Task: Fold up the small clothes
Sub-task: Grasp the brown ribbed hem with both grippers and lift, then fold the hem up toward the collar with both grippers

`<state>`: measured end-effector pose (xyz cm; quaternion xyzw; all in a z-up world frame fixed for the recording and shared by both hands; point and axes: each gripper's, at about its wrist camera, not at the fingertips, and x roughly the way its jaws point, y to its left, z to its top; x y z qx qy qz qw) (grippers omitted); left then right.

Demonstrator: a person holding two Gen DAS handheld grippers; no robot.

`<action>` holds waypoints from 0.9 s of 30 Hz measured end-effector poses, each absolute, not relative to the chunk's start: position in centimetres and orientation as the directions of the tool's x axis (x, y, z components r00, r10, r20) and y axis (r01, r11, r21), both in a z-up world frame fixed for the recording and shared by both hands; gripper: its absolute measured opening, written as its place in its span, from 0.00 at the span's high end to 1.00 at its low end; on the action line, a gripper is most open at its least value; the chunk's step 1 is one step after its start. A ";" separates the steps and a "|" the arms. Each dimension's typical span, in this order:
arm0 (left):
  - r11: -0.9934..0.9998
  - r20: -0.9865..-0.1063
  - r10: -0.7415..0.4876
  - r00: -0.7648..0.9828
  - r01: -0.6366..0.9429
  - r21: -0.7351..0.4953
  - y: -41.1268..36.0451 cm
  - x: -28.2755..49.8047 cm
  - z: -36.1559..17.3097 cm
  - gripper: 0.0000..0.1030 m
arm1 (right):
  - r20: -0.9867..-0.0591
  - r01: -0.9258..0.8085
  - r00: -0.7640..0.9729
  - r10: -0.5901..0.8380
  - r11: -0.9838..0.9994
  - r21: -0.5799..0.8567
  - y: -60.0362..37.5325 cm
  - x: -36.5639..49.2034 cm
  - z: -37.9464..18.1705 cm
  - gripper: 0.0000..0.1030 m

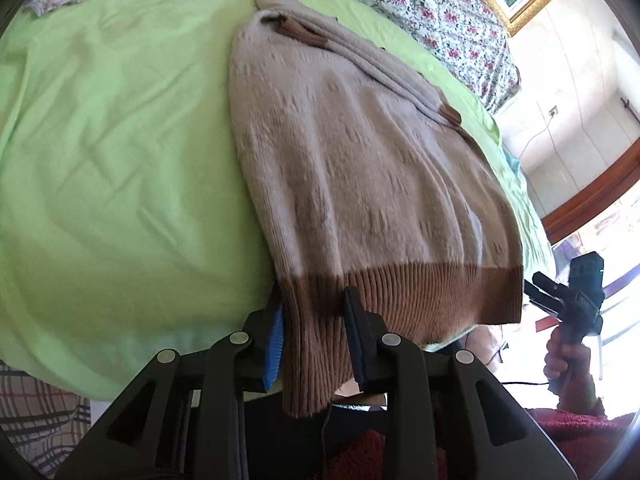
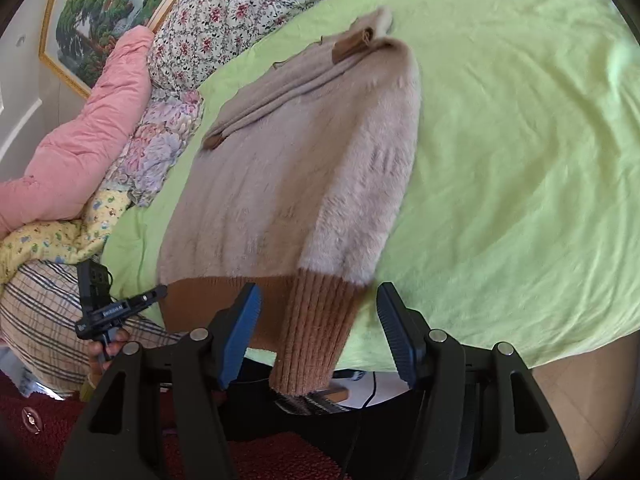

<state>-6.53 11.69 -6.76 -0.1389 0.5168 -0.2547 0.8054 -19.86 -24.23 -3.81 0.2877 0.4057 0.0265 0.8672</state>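
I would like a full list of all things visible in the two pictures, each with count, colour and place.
sweater: one, beige with brown ribbed hem and cuffs, flat on the bed, hem at near edge
bed sheet: one, light green, under sweater
floral cover: one, white with pink flowers, far side
pink quilt: one, beside bed
plaid fabric: one, beige checked, near edge
framed painting: one, gold frame, wall
left gripper: black, blue pads, around the brown hem
right gripper: black, blue pads, open, brown cuff between fingers
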 end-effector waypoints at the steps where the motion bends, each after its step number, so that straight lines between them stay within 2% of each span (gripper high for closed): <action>1: 0.828 -0.760 -0.560 0.331 0.268 -0.493 11.6 -6.6 -6.9 0.73 | -0.670 0.177 0.678 0.301 0.819 0.547 -24.6 -20.1 -4.1 0.40; 4: 0.813 -0.748 -0.581 0.319 0.271 -0.516 11.1 -6.4 -7.2 0.75 | -0.604 0.140 0.707 0.367 0.764 0.629 -25.6 -20.8 -5.1 0.44; 7: 0.809 -0.749 -0.586 0.309 0.277 -0.518 10.5 -6.3 -7.4 0.75 | -0.542 0.135 0.734 0.408 0.695 0.706 -26.5 -20.8 -6.8 0.59; 8: 0.811 -0.753 -0.581 0.308 0.289 -0.508 10.2 -6.3 -7.2 0.76 | -0.519 0.135 0.746 0.417 0.669 0.731 -26.7 -20.7 -7.3 0.65; 10: 0.820 -0.762 -0.567 0.312 0.307 -0.484 10.1 -6.2 -7.1 0.85 | -0.488 0.133 0.760 0.430 0.632 0.764 -26.9 -20.6 -8.1 0.76; 11: 0.820 -0.764 -0.564 0.312 0.316 -0.477 9.9 -6.2 -7.0 0.88 | -0.492 0.138 0.756 0.432 0.630 0.764 -26.9 -20.4 -8.2 0.89; 12: 0.818 -0.762 -0.566 0.314 0.327 -0.473 9.9 -6.3 -6.9 0.91 | -0.498 0.138 0.750 0.435 0.635 0.760 -26.7 -20.4 -8.2 0.91; 20: 0.794 -0.715 -0.602 0.356 0.365 -0.486 11.2 -7.4 -5.3 0.93 | -0.489 0.118 0.788 0.373 0.690 0.715 -28.8 -22.9 -4.2 0.93; 27: 0.767 -0.640 -0.640 0.426 0.405 -0.498 10.6 -5.4 -0.7 0.93 | -0.388 0.015 0.828 0.405 0.676 0.737 -28.4 -20.3 -0.5 0.93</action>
